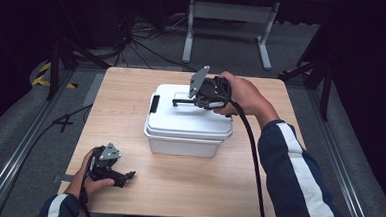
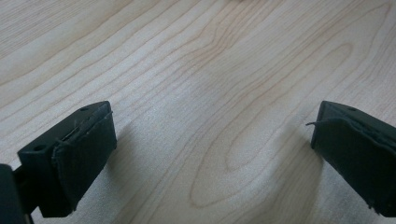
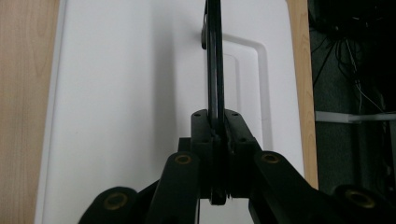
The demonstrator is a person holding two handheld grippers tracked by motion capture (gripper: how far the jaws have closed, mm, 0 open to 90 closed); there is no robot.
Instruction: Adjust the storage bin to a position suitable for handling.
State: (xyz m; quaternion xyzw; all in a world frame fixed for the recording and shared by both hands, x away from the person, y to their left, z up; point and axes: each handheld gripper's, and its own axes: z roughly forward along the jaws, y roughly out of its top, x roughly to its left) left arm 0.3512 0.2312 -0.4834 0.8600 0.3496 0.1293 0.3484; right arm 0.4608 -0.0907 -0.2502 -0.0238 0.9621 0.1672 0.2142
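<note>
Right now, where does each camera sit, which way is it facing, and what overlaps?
High view: above the person's side, looking forward and down; both forearms, left gripper, white box.
Left gripper view: between open jaws, down at the table.
Right gripper view: along jaws shut on the black handle.
Shared: high and right views show box and handle.

Smooth white plastic box (image 1: 187, 126) on a matt pale wood-grain table (image 1: 192, 188).

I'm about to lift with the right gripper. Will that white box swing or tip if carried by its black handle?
Likely stiff: the white box looks like hard plastic. It may swing, since the right gripper pinches only the thin, raised black handle. The handle looks central, so a bad tilt seems unlikely. Weight cannot be told.
</note>
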